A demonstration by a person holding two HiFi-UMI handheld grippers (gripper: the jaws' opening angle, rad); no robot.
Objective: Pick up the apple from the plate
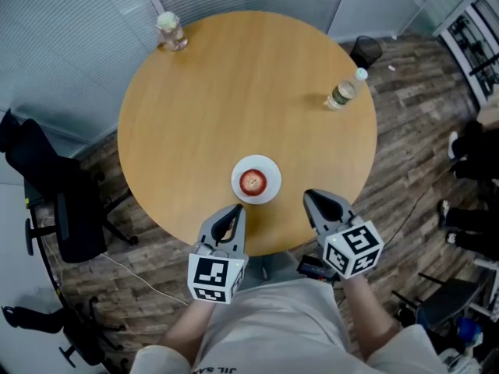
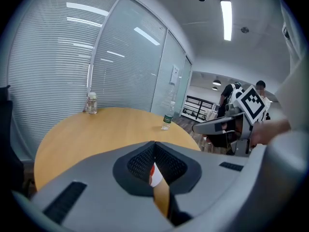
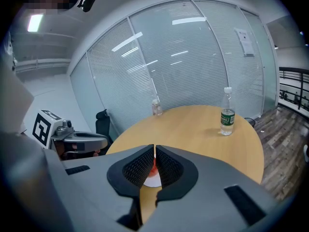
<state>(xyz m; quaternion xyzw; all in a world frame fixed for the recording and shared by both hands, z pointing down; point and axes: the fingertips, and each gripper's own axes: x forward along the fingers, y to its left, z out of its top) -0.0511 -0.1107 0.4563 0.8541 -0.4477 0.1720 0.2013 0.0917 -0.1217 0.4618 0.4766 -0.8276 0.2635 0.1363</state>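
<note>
A red apple sits on a small white plate near the front edge of a round wooden table. My left gripper is shut and empty, just short of the plate at its near left. My right gripper is also shut and empty, to the plate's right. In the left gripper view the shut jaws hide all but a sliver of the apple and plate. The right gripper view shows a red strip of apple above the plate behind the shut jaws.
A glass jar stands at the table's far left edge. A water bottle stands at its right edge. A black office chair is left of the table, a dark bin beyond it, and a person's legs at far right.
</note>
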